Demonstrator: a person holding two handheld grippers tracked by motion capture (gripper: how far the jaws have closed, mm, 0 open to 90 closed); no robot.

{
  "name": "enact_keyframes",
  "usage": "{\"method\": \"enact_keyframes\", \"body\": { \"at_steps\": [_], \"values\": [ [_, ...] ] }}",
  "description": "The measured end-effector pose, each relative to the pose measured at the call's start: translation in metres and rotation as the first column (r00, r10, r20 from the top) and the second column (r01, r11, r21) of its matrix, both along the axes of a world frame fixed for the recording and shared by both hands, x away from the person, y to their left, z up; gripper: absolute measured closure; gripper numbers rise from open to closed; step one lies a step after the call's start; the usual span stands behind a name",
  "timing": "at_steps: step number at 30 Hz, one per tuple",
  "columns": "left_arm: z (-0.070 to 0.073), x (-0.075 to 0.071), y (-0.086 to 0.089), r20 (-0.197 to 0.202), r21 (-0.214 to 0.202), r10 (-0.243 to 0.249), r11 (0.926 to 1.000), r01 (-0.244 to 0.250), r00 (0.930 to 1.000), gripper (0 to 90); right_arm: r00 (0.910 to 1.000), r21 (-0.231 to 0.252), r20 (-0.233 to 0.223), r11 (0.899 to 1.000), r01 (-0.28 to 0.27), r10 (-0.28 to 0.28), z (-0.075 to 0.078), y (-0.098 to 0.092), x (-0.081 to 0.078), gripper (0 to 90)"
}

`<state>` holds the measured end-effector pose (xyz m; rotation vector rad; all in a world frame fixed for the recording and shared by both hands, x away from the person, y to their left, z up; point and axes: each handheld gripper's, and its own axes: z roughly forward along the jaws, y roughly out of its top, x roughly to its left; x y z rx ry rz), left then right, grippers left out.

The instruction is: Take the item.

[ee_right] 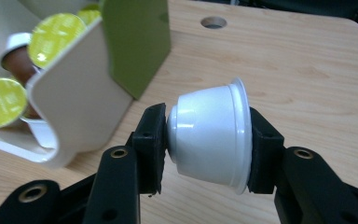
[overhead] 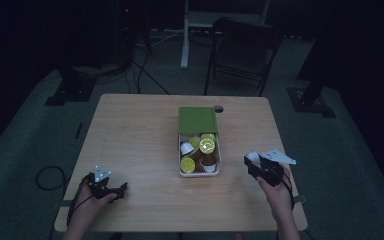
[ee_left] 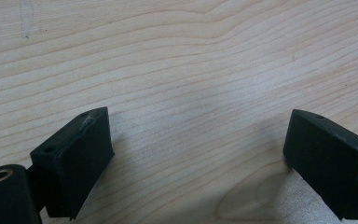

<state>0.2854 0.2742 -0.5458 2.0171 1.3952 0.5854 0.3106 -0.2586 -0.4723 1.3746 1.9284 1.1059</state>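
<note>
Holding a white coffee capsule endwise, the right gripper has its jaws closed on the capsule's base and its foil-rimmed face, just to the right of the open box of capsules on the counter. Judged light, thin-walled and smooth: the plastic cup would dent under hard squeeze and could slip sideways; the present hold across the two flat ends looks the soundest, with the rim as a stop. The left gripper rests low over bare counter, jaws spread wide with nothing between them.

The right gripper view shows pad contact and the capsule's tilt. The high view shows the capsule only as a pale spot, but places the box, its green lid and both hands.
</note>
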Motion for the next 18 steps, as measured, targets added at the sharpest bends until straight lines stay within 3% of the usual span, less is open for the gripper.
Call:
{"method": "enact_keyframes", "body": {
  "at_steps": [8, 14, 18],
  "values": [
    [0.0, 0.0, 0.0, 0.0, -0.001, 0.001, 1.0, -0.001, 1.0, 8.6, 0.9987, -0.019, -0.032, 0.999, 0.04, -0.041, -0.015, -0.013, 0.0, 56.2],
    [0.0, 0.0, 0.0, 0.0, -0.001, 0.001, 1.0, -0.001, 1.0, 8.6, 0.9922, -0.043, -0.074, 0.994, 0.097, -0.1, -0.028, -0.022, 0.002, 56.0],
    [0.0, 0.0, 0.0, 0.001, -0.001, 0.001, 1.0, -0.001, 1.0, 8.5, 0.9895, -0.035, -0.097, 0.994, 0.105, -0.108, -0.039, -0.029, 0.003, 56.0]
  ]
}}
